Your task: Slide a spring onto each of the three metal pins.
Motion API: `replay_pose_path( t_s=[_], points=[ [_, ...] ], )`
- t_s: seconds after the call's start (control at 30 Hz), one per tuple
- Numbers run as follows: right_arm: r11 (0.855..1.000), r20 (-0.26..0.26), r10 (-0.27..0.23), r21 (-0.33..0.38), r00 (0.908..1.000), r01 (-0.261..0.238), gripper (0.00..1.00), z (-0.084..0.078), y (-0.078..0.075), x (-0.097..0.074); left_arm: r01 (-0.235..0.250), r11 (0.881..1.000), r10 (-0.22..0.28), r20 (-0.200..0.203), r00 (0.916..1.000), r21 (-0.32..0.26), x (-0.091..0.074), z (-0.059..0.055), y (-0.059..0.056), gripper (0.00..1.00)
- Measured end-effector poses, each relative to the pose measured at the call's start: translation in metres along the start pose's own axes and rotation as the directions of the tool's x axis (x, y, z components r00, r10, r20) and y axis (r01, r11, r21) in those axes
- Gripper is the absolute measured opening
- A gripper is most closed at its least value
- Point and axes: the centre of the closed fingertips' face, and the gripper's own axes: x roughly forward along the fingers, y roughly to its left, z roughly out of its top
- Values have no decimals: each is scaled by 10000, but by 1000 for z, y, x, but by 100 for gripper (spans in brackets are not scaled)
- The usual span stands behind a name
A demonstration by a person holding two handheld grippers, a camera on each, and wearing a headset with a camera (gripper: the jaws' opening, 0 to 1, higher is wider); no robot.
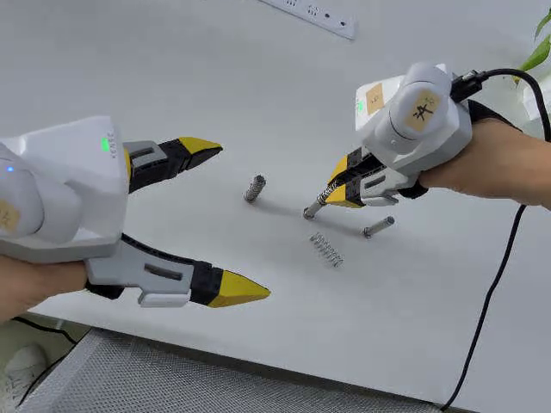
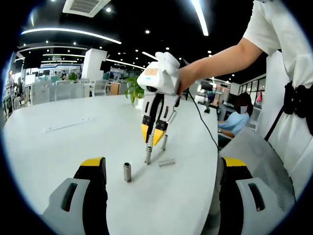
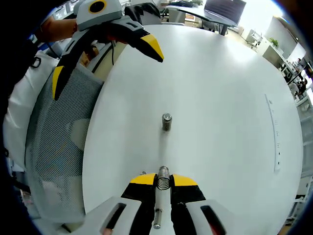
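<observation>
Metal pin (image 1: 313,208), a spring around it, is pinched tilted between the pressed-together fingers (image 1: 338,169) of the right gripper (image 1: 337,194), mid-worktop (image 1: 215,77). A second sprung pin (image 1: 254,188) stands near. A loose spring (image 1: 326,249) and a bare pin (image 1: 378,226) lie towards the near edge. The left gripper (image 1: 244,222) is held spread.

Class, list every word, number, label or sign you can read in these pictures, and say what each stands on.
Nothing reads for certain.
On the right gripper, a large tan sticker: dark handwritten mark, too blurred to read.
Beside it, a smaller tan sticker: faint mark, too small.
On the left gripper, a cut-off tan sticker: nothing legible.
On the power strip: markings too small.
</observation>
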Motion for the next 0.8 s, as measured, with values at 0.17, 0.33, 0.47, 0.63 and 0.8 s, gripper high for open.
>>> replay_pose_path(
  t_s=[0.17,0.33,0.47,0.63,0.8],
  points=[
    [10000,10,-10,-45,10000,10,8,-2,-1,5,-14,10000,14,1,10000,-20,-1,0,0,96],
    [10000,10,45,-40,10000,-45,8,-4,-1,9,-9,10000,8,-25,10000,-42,-1,-2,0,96],
    [10000,12,42,-26,10000,-42,8,-6,-2,14,-2,10000,2,-55,10000,-54,-1,-3,0,96],
    [10000,2,56,-41,10000,-56,8,-8,-5,20,6,10000,-6,-82,10000,-63,0,-4,2,96],
    [10000,-32,91,-41,10000,-91,8,-7,-2,24,4,10000,-4,-154,9999,-40,0,-6,3,96]
  ],
)
